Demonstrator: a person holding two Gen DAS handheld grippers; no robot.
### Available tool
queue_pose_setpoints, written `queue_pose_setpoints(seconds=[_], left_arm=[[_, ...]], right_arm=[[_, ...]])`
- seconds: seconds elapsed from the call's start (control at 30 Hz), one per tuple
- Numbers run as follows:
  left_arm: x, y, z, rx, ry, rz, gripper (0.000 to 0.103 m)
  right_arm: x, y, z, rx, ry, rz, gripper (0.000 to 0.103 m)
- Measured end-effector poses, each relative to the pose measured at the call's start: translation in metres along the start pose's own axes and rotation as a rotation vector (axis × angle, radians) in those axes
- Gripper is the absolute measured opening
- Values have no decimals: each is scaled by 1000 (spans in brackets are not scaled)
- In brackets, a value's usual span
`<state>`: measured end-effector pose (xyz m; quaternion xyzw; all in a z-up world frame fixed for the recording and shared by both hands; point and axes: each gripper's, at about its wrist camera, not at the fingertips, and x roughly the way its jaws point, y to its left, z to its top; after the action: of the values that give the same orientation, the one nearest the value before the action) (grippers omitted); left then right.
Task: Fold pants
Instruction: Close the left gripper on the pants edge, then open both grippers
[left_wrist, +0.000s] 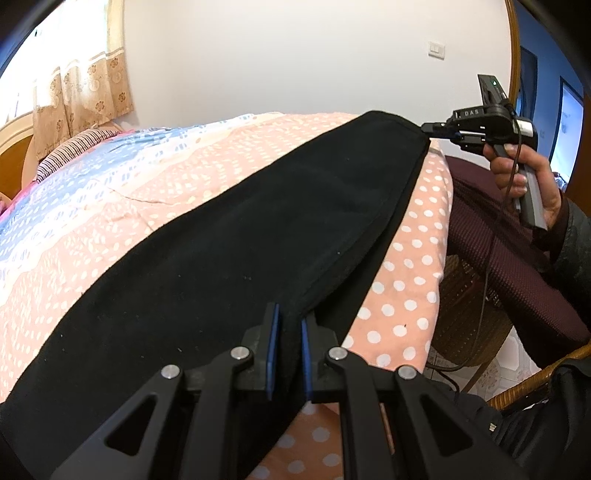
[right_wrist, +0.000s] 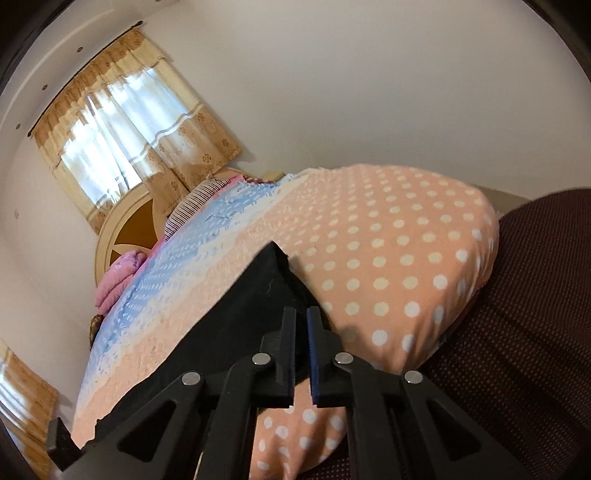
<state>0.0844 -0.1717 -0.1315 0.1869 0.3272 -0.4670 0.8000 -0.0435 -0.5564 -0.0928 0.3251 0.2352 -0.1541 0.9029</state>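
Observation:
Black pants (left_wrist: 236, 236) lie stretched along the near edge of a bed with a pink polka-dot blanket (left_wrist: 413, 258). My left gripper (left_wrist: 291, 321) is shut on the pants' near edge, fabric pinched between its blue pads. My right gripper (left_wrist: 437, 130) shows in the left wrist view at the far corner of the pants, held in a hand, shut on that corner. In the right wrist view the right gripper (right_wrist: 301, 317) pinches the black pants (right_wrist: 255, 306), and their corner sticks up past the fingers.
The bed's blanket (right_wrist: 388, 243) turns blue and white further in. A striped pillow (right_wrist: 192, 206), a pink bundle (right_wrist: 118, 277) and a round headboard (right_wrist: 125, 229) sit at the far end. A dark maroon cloth (left_wrist: 517, 266) over a wicker chair (left_wrist: 465, 325) stands right of the bed.

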Motion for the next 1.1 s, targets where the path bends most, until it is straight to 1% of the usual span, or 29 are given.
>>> queue_pose_setpoints(seconds=[0.17, 0.27, 0.43, 0.5, 0.53, 0.57, 0.6, 0.63, 0.67, 0.7, 0.73, 0.77, 0.83, 0.87, 0.93, 0.97, 1.0, 1.1], left_arm=[[-9, -3, 1, 16, -24, -3, 12], [-11, -4, -3, 18, -28, -18, 12], [5, -6, -15, 14, 14, -25, 12], [5, -6, -16, 6, 0, -26, 12], [4, -6, -16, 3, -5, -25, 14], [3, -7, -16, 2, -2, -27, 19], [1, -7, -15, -5, 0, -32, 21], [-1, -7, -15, -9, -2, -35, 29], [-5, -7, -16, -9, -7, -33, 41], [-11, -8, -19, -2, -19, -16, 47], [-18, -9, -22, 7, -39, 3, 58], [-25, -10, -26, 14, -53, 10, 63], [-37, -6, -34, 15, -73, 26, 63], [-42, -1, -38, 9, -74, 38, 63], [-47, 9, -47, -1, -64, 73, 63], [-49, 16, -53, -10, -51, 108, 63], [-49, 23, -57, -25, -40, 131, 63], [-53, 45, -71, -107, -15, 148, 63]], right_arm=[[-16, 15, 5, -58, -38, -4, 4], [-22, 18, 7, -79, -52, -30, 4], [-4, 5, 2, -65, 1, -73, 4], [4, 1, -2, -68, 9, -104, 5], [6, -3, -3, -56, 9, -109, 5], [7, -6, -3, -49, 12, -107, 6], [6, -7, -2, -44, 10, -118, 8], [2, -7, -1, -46, -5, -143, 12], [-3, -5, 1, -56, -28, -168, 14], [-8, -2, 3, -67, -50, -185, 24], [-17, 5, 5, -85, -81, -195, 34], [-23, 11, 5, -99, -102, -188, 37], [-32, 31, 1, -145, -125, -154, 37], [-33, 47, -5, -182, -122, -114, 37], [-26, 81, -23, -261, -62, -5, 37], [-19, 97, -34, -299, -21, 44, 37], [-10, 118, -50, -352, 40, 110, 37], [12, 161, -93, -463, 166, 229, 37]])
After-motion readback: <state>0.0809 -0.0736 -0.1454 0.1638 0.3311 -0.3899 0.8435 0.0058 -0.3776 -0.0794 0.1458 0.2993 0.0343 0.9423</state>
